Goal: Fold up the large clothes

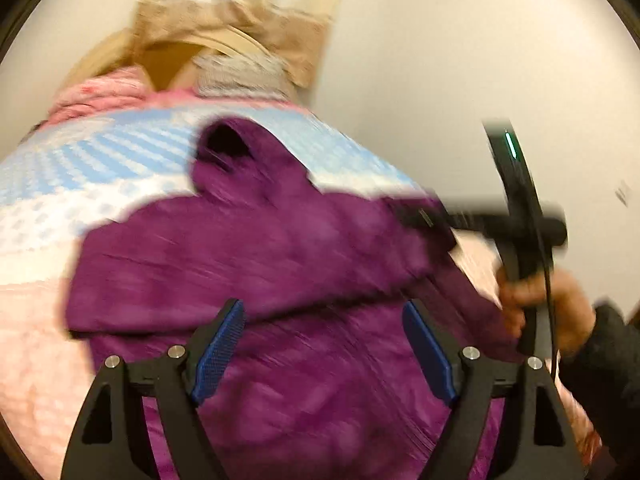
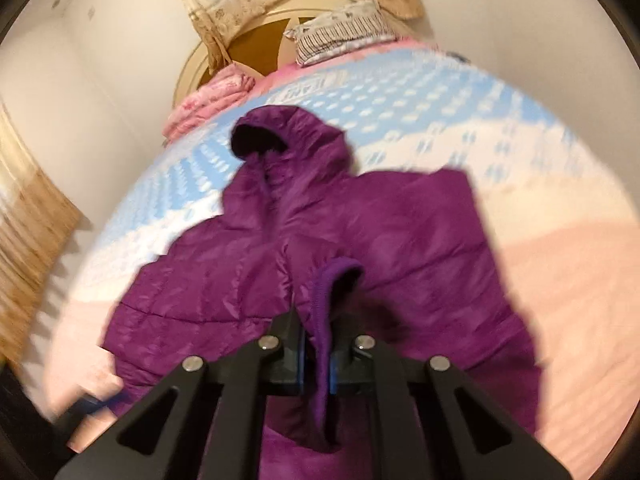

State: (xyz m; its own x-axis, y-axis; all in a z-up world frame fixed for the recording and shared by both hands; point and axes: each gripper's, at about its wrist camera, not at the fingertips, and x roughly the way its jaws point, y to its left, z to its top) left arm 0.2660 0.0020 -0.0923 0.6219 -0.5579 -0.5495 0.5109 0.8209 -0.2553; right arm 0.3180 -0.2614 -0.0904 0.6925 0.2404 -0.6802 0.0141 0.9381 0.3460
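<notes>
Purple hooded puffer jacket (image 2: 320, 248), quilted, glossy, spread on bedspread (image 2: 440, 120)

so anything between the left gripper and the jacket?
Nothing visible. The left gripper hangs open right over the purple jacket with only air between. The right gripper already pinches a sleeve cuff.

My two wrist views each look forward and down along a hand-held gripper, close above the bed (image 1: 48, 208). Both share the purple jacket (image 2: 400, 240) and headboard (image 2: 256, 40).
</notes>
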